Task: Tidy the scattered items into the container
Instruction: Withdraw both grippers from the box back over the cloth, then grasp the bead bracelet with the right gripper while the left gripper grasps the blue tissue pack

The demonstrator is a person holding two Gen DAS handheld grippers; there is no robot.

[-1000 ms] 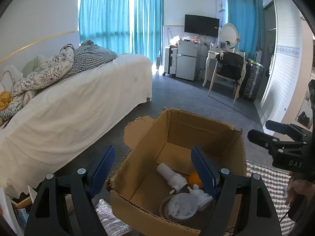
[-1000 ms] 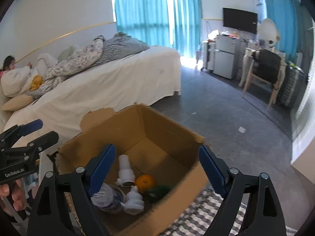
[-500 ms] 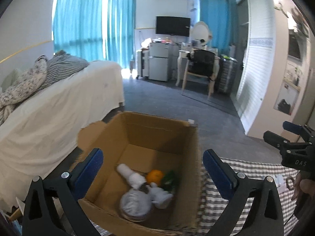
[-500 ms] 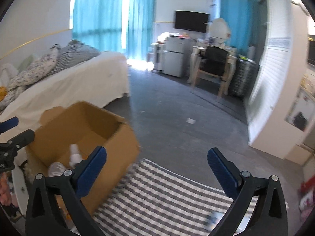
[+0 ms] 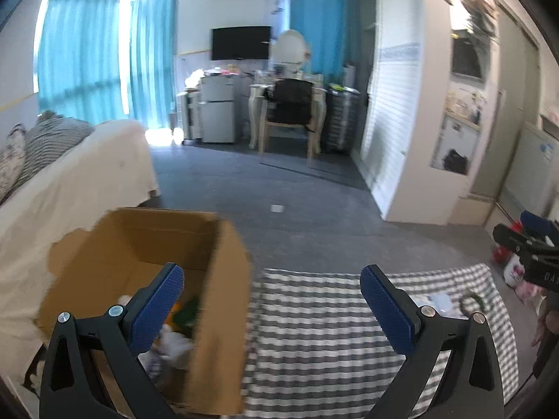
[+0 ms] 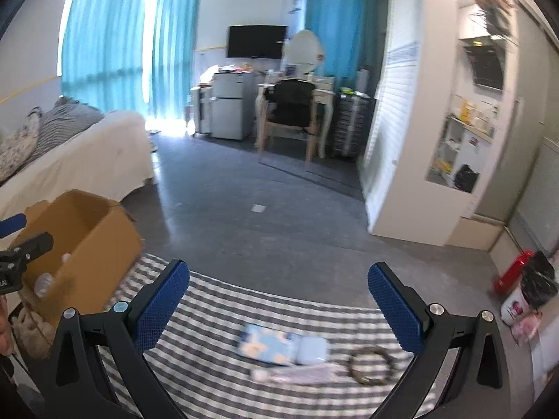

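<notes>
Both views have swung rightward off the brown cardboard box toward the leftovers: a pale-blue patterned soft pouch and a thin brown ring lie between and just ahead of the right gripper's wide-spread, empty fingers. Probably light and floppy; pinch the pouch across its middle. The left gripper gapes empty too, beside the box on the striped cloth.

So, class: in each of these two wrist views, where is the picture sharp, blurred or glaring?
Left wrist view: tongs sharp, cardboard box smeared, glare by the curtains. Right wrist view: tongs sharp, blue packet and ring on the striped cloth soft, fisheye bending the walls.
</notes>
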